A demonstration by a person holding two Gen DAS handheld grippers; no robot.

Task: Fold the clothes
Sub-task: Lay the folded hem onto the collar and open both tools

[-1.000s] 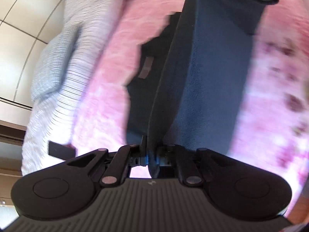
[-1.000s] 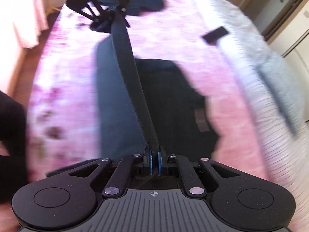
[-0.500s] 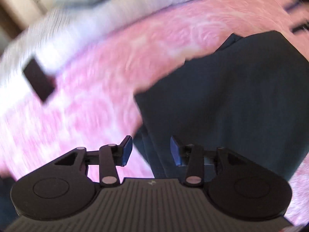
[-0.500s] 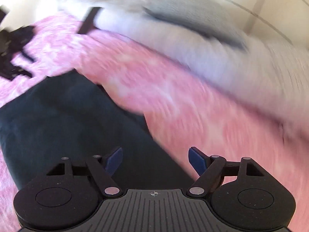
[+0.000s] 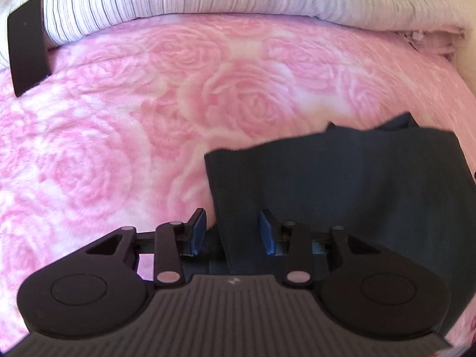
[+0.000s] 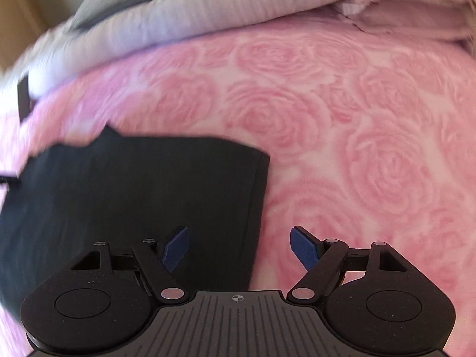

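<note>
Dark garment (image 5: 342, 184): flat on pink blanket (image 5: 119, 136); its left edge between my left gripper (image 5: 233, 228)'s parted, just-closing jaws, right edge inside my wide-open right gripper (image 6: 239, 245)

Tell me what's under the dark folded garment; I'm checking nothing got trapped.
The dark garment lies on the pink rose-patterned blanket, which shows all around it. More dark fabric peeks out at its far edge; anything else beneath is covered.

dark garment (image 6: 134, 196) cut off left, blurred
</note>
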